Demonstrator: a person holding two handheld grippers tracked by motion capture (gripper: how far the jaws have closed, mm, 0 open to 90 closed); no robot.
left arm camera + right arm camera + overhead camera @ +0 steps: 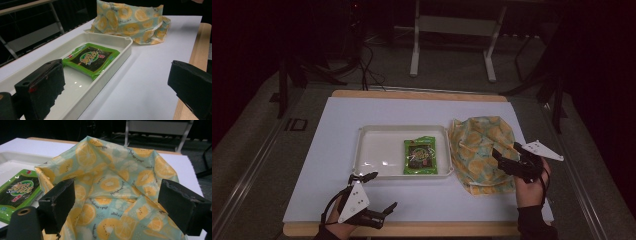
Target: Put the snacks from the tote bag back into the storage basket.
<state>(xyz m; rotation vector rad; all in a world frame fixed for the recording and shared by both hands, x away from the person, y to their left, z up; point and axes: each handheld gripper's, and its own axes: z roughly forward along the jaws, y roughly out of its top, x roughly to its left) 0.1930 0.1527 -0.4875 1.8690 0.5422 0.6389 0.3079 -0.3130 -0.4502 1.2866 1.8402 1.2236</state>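
Currently the right gripper [508, 153] hangs over the near right part of the crumpled cloth bag printed with orange citrus slices on pale green [482, 150], its fingers spread wide and closed on nothing. In the right gripper view the two black fingers [58, 200] stand apart with the bag's open mouth and folded fabric [112, 187] between and beyond them; whether the tips touch the fabric cannot be told. The bag lies at about three o'clock from the shallow white rectangular plastic tray [374, 150], its left edge just beside the tray's right rim.

Inside the tray, toward its right end, a flat green snack packet with a dark centre panel [420, 156] lies face up. The left gripper [382, 191] sits low at about seven o'clock from the tray, near the front edge of the white surface [412, 107], fingers wide open and empty. In the left gripper view its fingers [46, 82] frame the tray's near corner [100, 82], with the packet [90, 59] and the bag [130, 22] farther off.
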